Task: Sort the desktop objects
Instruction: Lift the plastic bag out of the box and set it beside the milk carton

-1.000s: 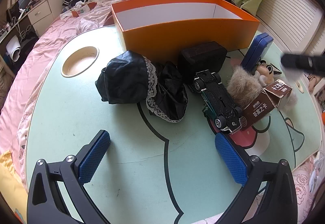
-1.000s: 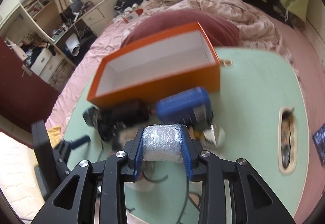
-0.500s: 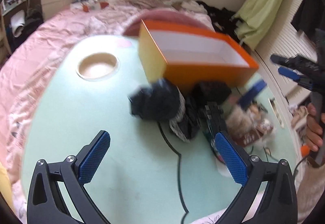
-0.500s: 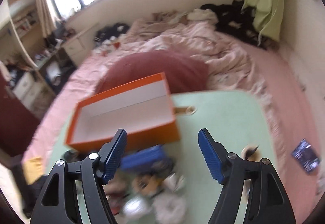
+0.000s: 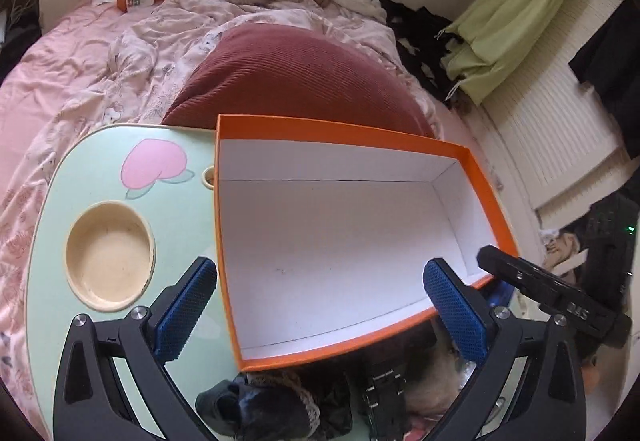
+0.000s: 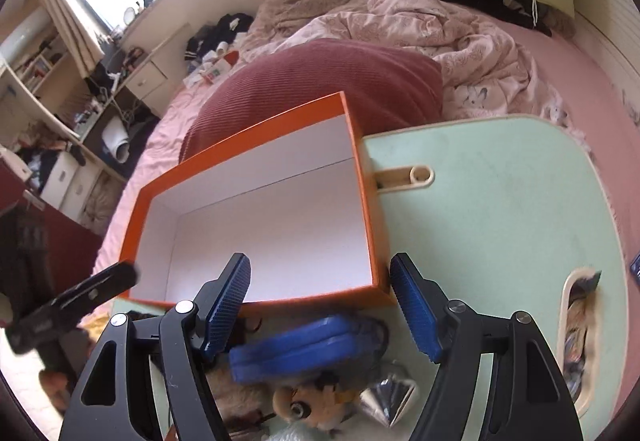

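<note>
Right gripper (image 6: 320, 305) tilted steeply down, jaws just opened wide with nothing between, over near edge of empty orange cardboard box (image 6: 256, 225) on mint-green lap table (image 6: 500, 209); left gripper (image 5: 320, 311) likewise tilted, open, empty; blue zip case (image 6: 296, 349) just beside box.

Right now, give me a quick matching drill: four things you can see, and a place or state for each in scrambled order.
Things:
1. orange box
2. blue case
3. round recess
4. right gripper

Places or states:
a. sunk in the green table, left of the box
b. nothing inside, white interior
c. jaws open, holding nothing
d. on the table, just before the box's near wall

Pairs: 1-b, 2-d, 3-a, 4-c
</note>
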A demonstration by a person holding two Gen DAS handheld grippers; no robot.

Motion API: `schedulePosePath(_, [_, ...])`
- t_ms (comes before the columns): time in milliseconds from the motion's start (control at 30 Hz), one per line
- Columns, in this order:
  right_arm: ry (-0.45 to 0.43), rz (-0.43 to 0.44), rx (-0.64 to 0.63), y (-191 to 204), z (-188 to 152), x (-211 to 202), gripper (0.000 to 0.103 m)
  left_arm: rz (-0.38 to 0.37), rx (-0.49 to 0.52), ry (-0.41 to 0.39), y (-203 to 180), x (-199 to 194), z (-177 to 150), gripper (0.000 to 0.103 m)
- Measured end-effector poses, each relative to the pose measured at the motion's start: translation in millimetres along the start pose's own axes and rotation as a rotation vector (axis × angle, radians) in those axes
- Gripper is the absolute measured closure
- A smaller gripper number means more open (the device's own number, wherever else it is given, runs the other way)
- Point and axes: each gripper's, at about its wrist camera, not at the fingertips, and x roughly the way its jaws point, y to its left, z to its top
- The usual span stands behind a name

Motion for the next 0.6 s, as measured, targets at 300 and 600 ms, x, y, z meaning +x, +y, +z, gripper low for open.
schedulePosePath(300, [-0.001, -0.026, 0.001, -6.8, -3.9, -10.0, 0.028, 0.02, 0.067, -0.06, -21.2, 0.6, 4.6, 0.0])
schedulePosePath(600, [-0.255, -0.259, -0.304, 37.3, -71.4, -86.7, 0.028, 0.117, 0.236, -0.247, -33.9, -108.6, -75.6, 0.0])
